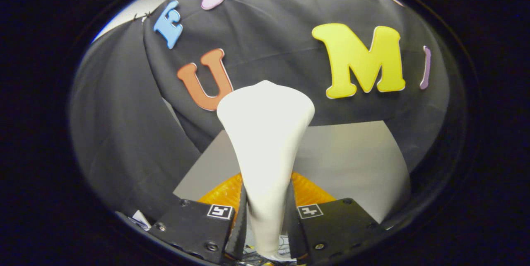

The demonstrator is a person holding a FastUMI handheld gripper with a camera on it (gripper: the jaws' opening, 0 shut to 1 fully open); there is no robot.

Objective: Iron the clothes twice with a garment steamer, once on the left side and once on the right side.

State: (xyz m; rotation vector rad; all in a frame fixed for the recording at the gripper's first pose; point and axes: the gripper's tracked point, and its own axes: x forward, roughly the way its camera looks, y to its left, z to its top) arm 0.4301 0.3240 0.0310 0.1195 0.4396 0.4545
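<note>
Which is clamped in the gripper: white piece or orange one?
The white steamer: both fingers press its narrow neck. The orange ridged piece sits beyond the fingers.

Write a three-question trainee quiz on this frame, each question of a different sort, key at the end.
1. True or false: the tool is shut on the white steamer.
2. Where does the steamer widen? A) beyond the fingers B) between the fingers C) under the table
3. Fill in: the orange thing lies just behind the fingers, on the grey ____.

Key:
1. True; both fingers press on its narrow handle.
2. A; the broad head rises before the black cloth.
3. Table.
</note>
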